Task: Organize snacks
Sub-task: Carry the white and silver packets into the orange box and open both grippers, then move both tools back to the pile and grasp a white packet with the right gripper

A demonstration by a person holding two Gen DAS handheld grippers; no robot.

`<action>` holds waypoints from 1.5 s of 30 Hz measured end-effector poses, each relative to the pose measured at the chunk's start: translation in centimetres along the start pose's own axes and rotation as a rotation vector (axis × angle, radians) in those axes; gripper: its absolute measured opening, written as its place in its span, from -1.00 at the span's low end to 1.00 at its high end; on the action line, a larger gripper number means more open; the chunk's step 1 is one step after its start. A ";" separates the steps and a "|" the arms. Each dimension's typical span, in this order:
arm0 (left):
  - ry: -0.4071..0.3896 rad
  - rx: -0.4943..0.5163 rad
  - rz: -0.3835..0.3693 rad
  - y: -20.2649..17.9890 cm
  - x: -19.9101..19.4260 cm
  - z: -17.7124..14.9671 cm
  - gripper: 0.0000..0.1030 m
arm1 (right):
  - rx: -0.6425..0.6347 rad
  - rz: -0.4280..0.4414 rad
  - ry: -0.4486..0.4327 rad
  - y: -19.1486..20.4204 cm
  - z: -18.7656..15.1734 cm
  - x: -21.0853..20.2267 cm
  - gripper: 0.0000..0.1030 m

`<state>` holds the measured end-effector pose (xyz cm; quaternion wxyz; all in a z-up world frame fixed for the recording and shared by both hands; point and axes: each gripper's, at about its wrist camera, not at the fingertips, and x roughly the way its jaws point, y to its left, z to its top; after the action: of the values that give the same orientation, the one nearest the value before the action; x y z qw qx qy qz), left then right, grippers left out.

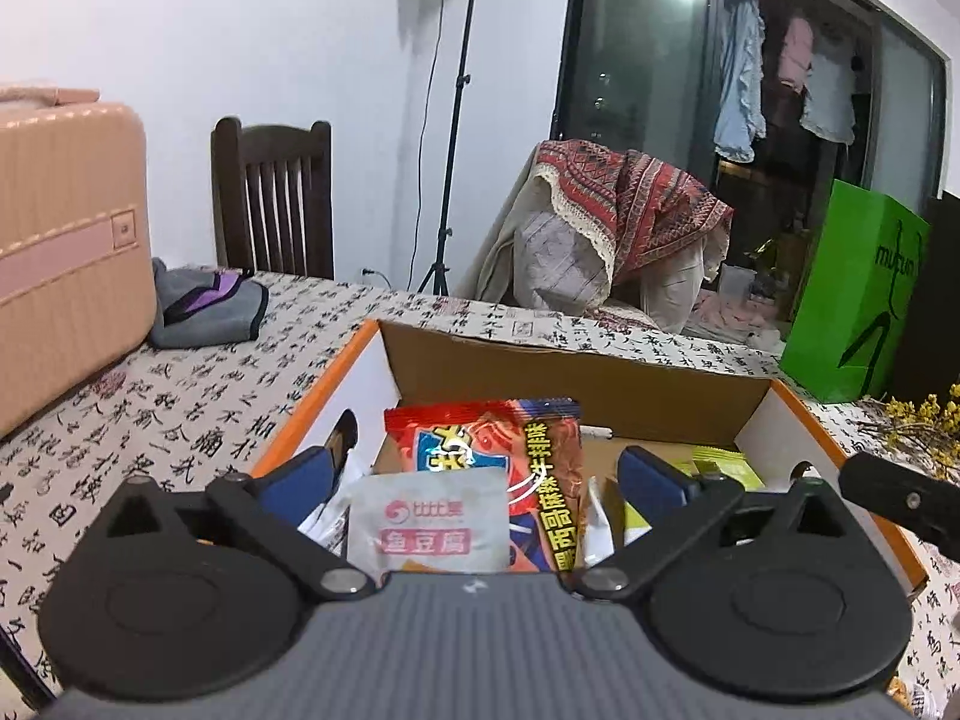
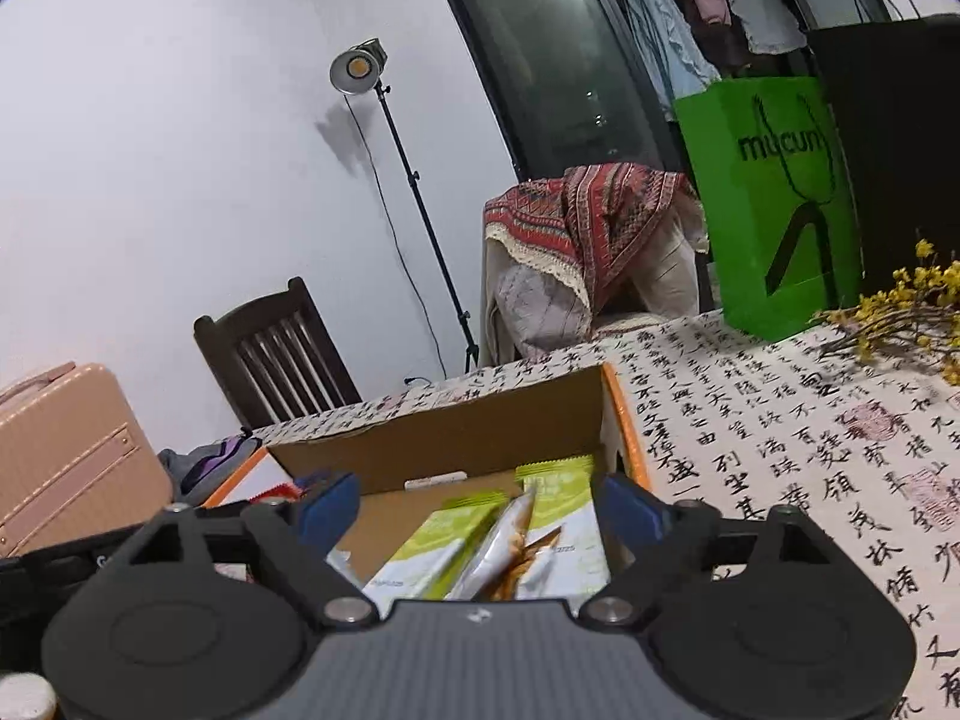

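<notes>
Left wrist view: left gripper (image 1: 480, 468) hangs over the near edge of the cardboard box (image 1: 576, 378), jaws spread wide, blue pads clear of everything, nothing held. Between the pads but untouched: a red snack bag (image 1: 510, 444) lying inside the box toward its left wall, with a white packet (image 1: 429, 525) on top of its near end. More white wrappers sit just beside the bag on both sides; green packets (image 1: 717, 465) lie by the box's right wall. The box stands on the tablecloth (image 1: 180, 396) with black writing; a pink suitcase (image 1: 66, 240) is at the table's left edge with a grey pouch (image 1: 210, 306) just beside it, and a green paper bag (image 1: 858, 294) and yellow flowers (image 1: 924, 420) are at the far right corner. Right wrist view: right gripper (image 2: 480, 510) is over the box's right end, jaws wide apart, gripping nothing. Between its pads, not touched, lie two green packets and a silvery packet (image 2: 504, 546) leaning across them, all against the box's right wall. Far side of the table: a dark wooden chair (image 2: 282, 354), a lamp on a stand (image 2: 360, 69).
</notes>
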<state>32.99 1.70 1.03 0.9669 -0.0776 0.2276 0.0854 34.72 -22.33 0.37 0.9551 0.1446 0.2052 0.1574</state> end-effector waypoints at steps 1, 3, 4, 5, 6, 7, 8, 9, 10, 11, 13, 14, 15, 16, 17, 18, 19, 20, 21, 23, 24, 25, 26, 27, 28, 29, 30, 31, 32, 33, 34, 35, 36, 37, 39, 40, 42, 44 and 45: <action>0.001 -0.002 0.002 0.0 0.0 0.0 1.00 | -0.007 -0.007 0.000 0.1 0.0 0.0 0.75; 0.002 0.004 0.004 0.0 -0.1 0.0 1.00 | -0.023 -0.033 -0.001 0.3 0.1 -0.2 0.84; 0.011 0.014 0.012 -0.2 -0.1 0.1 1.00 | -0.029 -0.046 -0.003 0.4 0.1 -0.3 0.95; 0.024 0.024 0.021 -0.4 -0.1 0.1 1.00 | -0.031 -0.051 -0.005 0.3 0.2 -0.4 1.00; 0.037 0.029 0.026 -0.5 -0.1 0.2 1.00 | -0.029 -0.053 -0.007 0.3 0.3 -0.5 1.00; 0.048 0.030 0.024 -0.6 -0.1 0.3 1.00 | -0.027 -0.058 -0.005 0.2 0.4 -0.5 1.00; 0.053 0.031 0.020 -0.6 -0.1 0.3 1.00 | -0.026 -0.061 -0.002 0.2 0.4 -0.6 1.00; 0.053 0.030 0.017 -0.6 -0.3 0.4 1.00 | -0.024 -0.059 -0.001 0.1 0.5 -0.7 1.00; 0.050 0.029 0.016 -0.6 -0.6 0.5 1.00 | -0.022 -0.058 -0.004 0.0 0.7 -0.8 1.00; 0.041 0.027 0.016 -0.6 -1.0 0.7 1.00 | -0.022 -0.061 -0.009 0.0 0.8 -1.0 1.00; 0.024 0.023 0.014 -0.6 -1.8 1.0 1.00 | -0.028 -0.065 -0.016 0.1 1.0 -1.3 1.00; 0.014 0.021 0.014 -0.5 -2.3 1.2 1.00 | -0.033 -0.065 -0.018 0.2 1.1 -1.5 1.00; 0.009 0.021 0.011 -0.5 -2.6 1.4 1.00 | -0.039 -0.064 -0.019 0.3 1.4 -1.8 1.00; 0.009 0.019 0.007 -0.6 -2.8 1.6 1.00 | -0.049 -0.060 -0.021 0.5 1.7 -2.0 1.00; 0.011 0.017 0.004 -0.6 -3.0 1.8 1.00 | -0.055 -0.054 -0.028 0.7 1.9 -2.4 1.00; 0.013 0.014 0.003 -0.6 -3.2 1.9 1.00 | -0.060 -0.051 -0.037 0.9 2.1 -2.8 1.00; 0.015 0.013 0.003 -0.6 -3.4 2.0 1.00 | -0.066 -0.047 -0.048 1.1 2.4 -3.4 1.00; 0.017 0.013 0.003 -0.6 -3.6 2.1 1.00 | -0.072 -0.042 -0.055 1.2 2.6 -3.9 1.00; 0.018 0.014 0.000 -0.6 -3.9 2.2 1.00 | -0.078 -0.039 -0.053 1.4 2.8 -4.3 1.00; 0.011 0.021 -0.008 -0.5 -4.7 2.2 1.00 | -0.097 -0.021 -0.047 1.9 3.0 -5.2 1.00; 0.007 0.025 -0.011 -0.5 -5.1 2.1 1.00 | -0.107 -0.016 -0.051 2.2 3.0 -5.7 1.00; 0.004 0.030 -0.011 -0.4 -5.6 2.1 1.00 | -0.119 -0.019 -0.054 2.6 2.9 -6.1 1.00; 0.002 0.032 -0.010 -0.3 -6.1 2.0 1.00 | -0.129 -0.022 -0.054 2.9 2.8 -6.5 1.00; 0.000 0.033 -0.014 -0.2 -6.7 1.9 1.00 | -0.140 -0.028 -0.052 3.2 2.7 -6.9 1.00; -0.002 0.034 -0.017 0.0 -7.3 1.8 1.00 | -0.149 -0.040 -0.051 3.5 2.6 -7.4 1.00; -0.003 0.036 -0.019 0.2 -7.8 1.7 1.00 | -0.162 -0.056 -0.054 3.8 2.4 -7.8 1.00; -0.005 0.040 -0.020 0.3 -8.4 1.5 1.00 | -0.175 -0.070 -0.058 4.1 2.1 -8.2 1.00; -0.007 0.047 -0.019 0.4 -9.1 1.3 1.00 | -0.186 -0.077 -0.058 4.5 1.8 -8.8 1.00; -0.008 0.053 -0.017 0.6 -9.7 1.1 1.00 | -0.193 -0.073 -0.054 4.8 1.5 -9.2 1.00; -0.008 0.058 -0.015 0.8 -10.2 0.9 1.00 | -0.197 -0.068 -0.049 5.1 1.2 -9.6 1.00; -0.008 0.063 -0.015 1.0 -10.9 0.6 1.00 | -0.198 -0.060 -0.045 5.3 0.7 -10.2 1.00; -0.007 0.066 -0.015 1.2 -11.5 0.3 1.00 | -0.199 -0.052 -0.039 5.6 0.4 -10.7 1.00; -0.005 0.068 -0.014 1.4 -12.2 0.0 1.00 | -0.200 -0.046 -0.031 5.9 -0.1 -11.2 1.00; -0.003 0.071 -0.013 1.6 -12.8 -0.3 1.00 | -0.202 -0.043 -0.024 6.1 -0.5 -11.7 1.00; -0.002 0.083 -0.008 2.1 -14.1 -1.1 1.00 | -0.213 -0.041 -0.002 6.6 -1.4 -12.5 1.00; -0.002 0.090 -0.005 2.3 -14.7 -1.6 1.00 | -0.222 -0.040 0.011 6.9 -2.0 -12.9 1.00; 0.003 0.100 0.002 2.8 -15.5 -2.3 1.00 | -0.226 -0.034 0.031 7.3 -3.1 -13.6 1.00; 0.020 0.106 0.015 3.2 -16.1 -3.2 1.00 | -0.224 -0.024 0.058 7.7 -4.1 -13.8 1.00; 0.028 0.109 0.023 3.4 -16.3 -3.7 1.00 | -0.220 -0.021 0.075 7.8 -4.7 -13.9 1.00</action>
<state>16.34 2.22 4.82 0.9653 -0.0235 0.2465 0.0828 18.70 -19.24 3.71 0.9585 0.0308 0.2236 0.1742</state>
